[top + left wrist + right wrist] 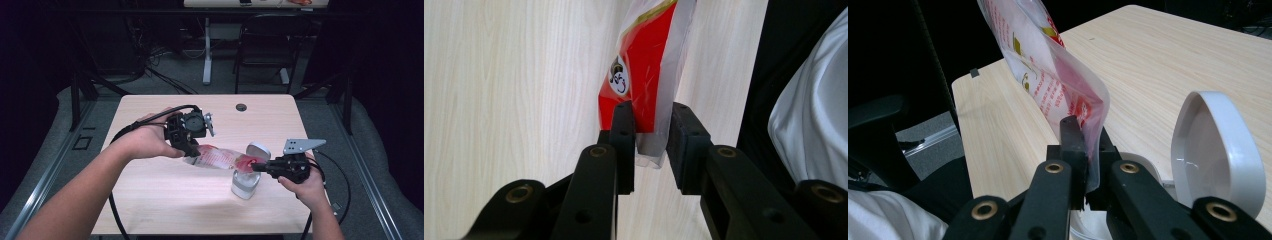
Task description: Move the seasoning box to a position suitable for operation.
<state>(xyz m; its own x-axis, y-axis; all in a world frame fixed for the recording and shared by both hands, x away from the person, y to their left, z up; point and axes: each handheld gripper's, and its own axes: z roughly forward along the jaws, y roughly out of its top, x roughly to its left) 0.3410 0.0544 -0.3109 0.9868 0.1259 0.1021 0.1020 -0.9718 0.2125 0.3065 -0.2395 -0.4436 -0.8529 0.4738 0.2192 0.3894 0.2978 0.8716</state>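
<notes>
Fingers of both grippers (192, 148) (256, 166) clamp the pouch (220, 158) ends; a white bin (245, 185), lid (1215, 150) open, sits beneath the right pair.

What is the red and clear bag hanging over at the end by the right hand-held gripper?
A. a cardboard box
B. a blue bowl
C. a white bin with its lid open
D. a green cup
C: in the high view the right hand-held gripper pinches one end of the bag just above the white bin, whose lid stands open behind it.
</notes>
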